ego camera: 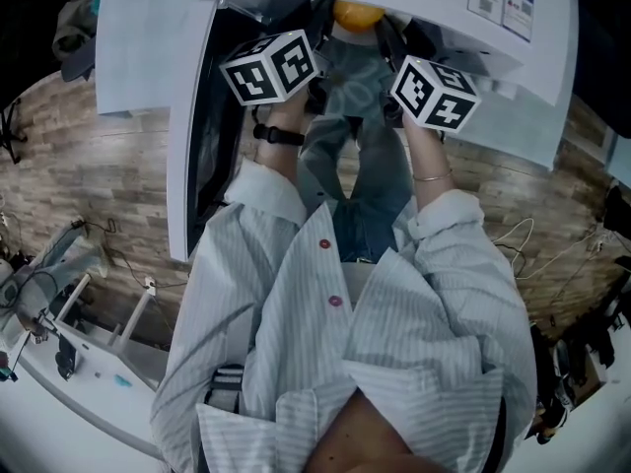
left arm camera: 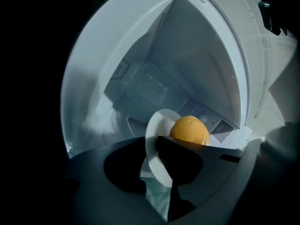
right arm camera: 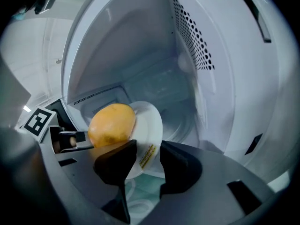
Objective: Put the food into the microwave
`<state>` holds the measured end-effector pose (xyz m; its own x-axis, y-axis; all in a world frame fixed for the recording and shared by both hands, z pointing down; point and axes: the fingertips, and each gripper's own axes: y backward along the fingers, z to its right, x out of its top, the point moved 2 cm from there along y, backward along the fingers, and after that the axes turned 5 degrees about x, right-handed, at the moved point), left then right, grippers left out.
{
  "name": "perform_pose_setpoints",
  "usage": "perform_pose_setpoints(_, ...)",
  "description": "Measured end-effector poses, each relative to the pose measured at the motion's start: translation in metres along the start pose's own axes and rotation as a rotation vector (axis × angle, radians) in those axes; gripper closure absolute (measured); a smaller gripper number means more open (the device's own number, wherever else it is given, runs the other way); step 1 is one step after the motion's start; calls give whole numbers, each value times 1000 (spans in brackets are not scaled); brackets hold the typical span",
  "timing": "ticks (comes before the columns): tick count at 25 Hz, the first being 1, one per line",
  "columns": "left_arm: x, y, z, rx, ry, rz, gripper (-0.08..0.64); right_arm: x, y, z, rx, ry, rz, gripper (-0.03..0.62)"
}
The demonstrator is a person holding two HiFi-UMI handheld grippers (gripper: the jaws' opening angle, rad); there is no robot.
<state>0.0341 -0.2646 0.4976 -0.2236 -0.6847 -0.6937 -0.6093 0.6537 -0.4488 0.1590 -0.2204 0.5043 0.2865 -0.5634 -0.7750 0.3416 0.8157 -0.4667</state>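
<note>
**Plate and fruit at the mouth of the microwave, a gripper on each rim**

The left gripper [left arm camera: 151,146] has its fingers [left arm camera: 180,165] only narrowly apart; the rim of the white plate [left arm camera: 157,121] fills the space between them, snug on both sides with no gap showing. The right gripper [right arm camera: 149,143] has its fingers [right arm camera: 180,165] set wider; the opposite rim stands between them, the label [right arm camera: 146,156] on the plate's underside in plain sight, and a sliver of space shows beside the right-hand finger, so nothing is pinched there. The yellow-orange fruit [left arm camera: 190,130] sits on the plate, inside the white microwave [ego camera: 513,57], whose door [ego camera: 182,146] hangs open at the left; whether the plate rests on the cavity floor I cannot tell. In the head view both sets of fingertips and nearly all of the plate are hidden past the marker cubes [ego camera: 271,65]; only the top of the fruit peeps out; the person's striped shirt [ego camera: 394,343] fills the lower half.
</note>
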Motion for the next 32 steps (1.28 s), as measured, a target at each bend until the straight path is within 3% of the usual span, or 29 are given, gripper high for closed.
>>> perform_pose_setpoints(7,6,-10,-3,6,-27,27,482,9,-11,4,-12,25,-8,434)
perform_pose_setpoints(19,8,-22,-10,70,-142,10,478,11,-21,12,-115,136,-53,423)
perform_pose_setpoints(32,10,-20,-14,73,-150,7,477,11,-22,12,-123,108,-38,423)
